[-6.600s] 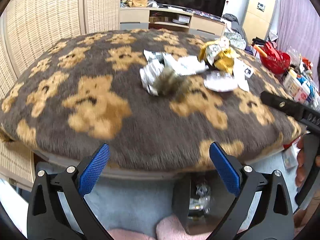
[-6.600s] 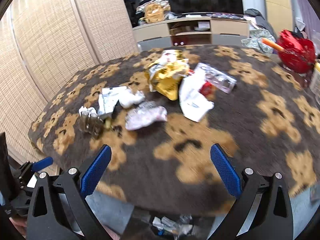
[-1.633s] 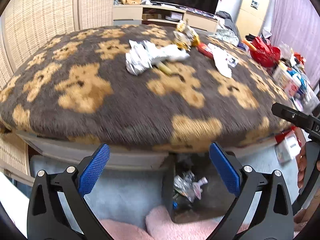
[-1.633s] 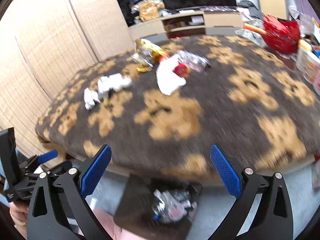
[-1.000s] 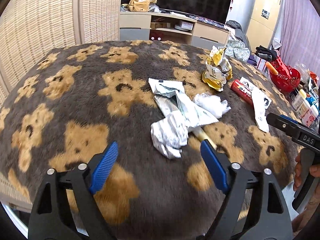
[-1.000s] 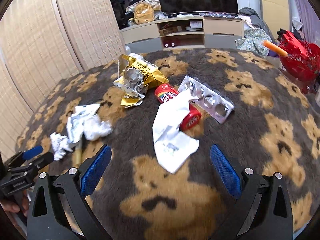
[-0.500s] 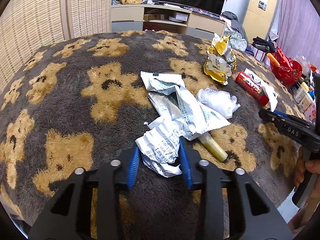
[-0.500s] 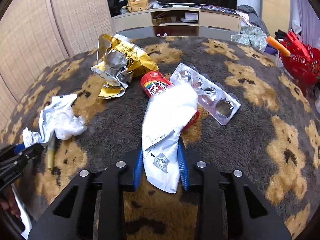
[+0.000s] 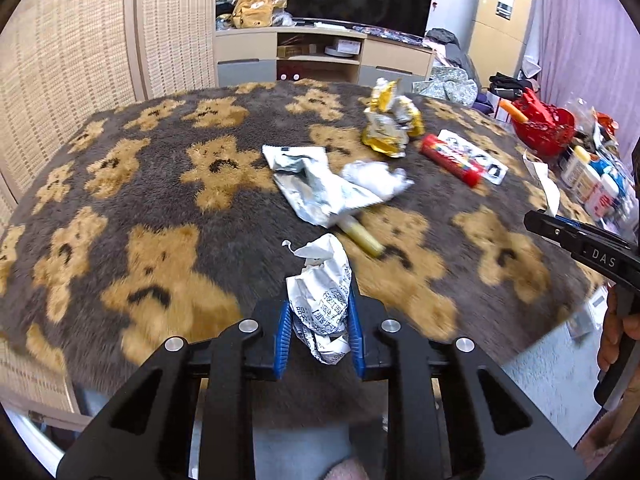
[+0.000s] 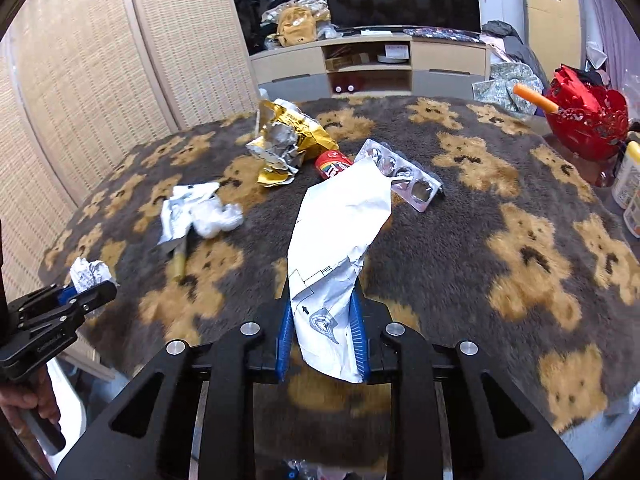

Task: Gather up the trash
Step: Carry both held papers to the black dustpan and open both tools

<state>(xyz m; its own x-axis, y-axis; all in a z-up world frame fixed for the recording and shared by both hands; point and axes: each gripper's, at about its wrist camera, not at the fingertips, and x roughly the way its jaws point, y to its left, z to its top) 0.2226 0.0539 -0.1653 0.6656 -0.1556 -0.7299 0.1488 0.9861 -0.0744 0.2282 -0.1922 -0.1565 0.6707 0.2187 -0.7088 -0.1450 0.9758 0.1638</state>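
Left fingers (image 9: 285,332) are clamping nearly closed on a crumpled printed paper wad (image 9: 322,300), jaws having just been closing, wad pinched between the blue pads and poking up and forward past the tips; right fingers (image 10: 285,334) are likewise having just been closing and are gripping a long white-and-silver wrapper (image 10: 340,248) by its near end, the rest standing up and draping forward beyond the tips. Both pieces are being held clear of the teddy-print worktop (image 9: 168,264), likely so both can go to the bin in one trip; a bin with litter (image 10: 316,470) is only partly showing under the near worktop edge. Just beyond the left fingers a yellowish stick (image 9: 362,236) is lying half under a flattened silver pouch (image 9: 316,188), with a white tissue ball (image 9: 376,178) touching the pouch. Farther back, a red tube (image 9: 450,154) is sitting beside a clear blister pack (image 10: 400,174), and a gold foil bag (image 10: 288,140) is lying crumpled near them, all still to collect. A red basket (image 10: 584,124) is standing off at the far right.
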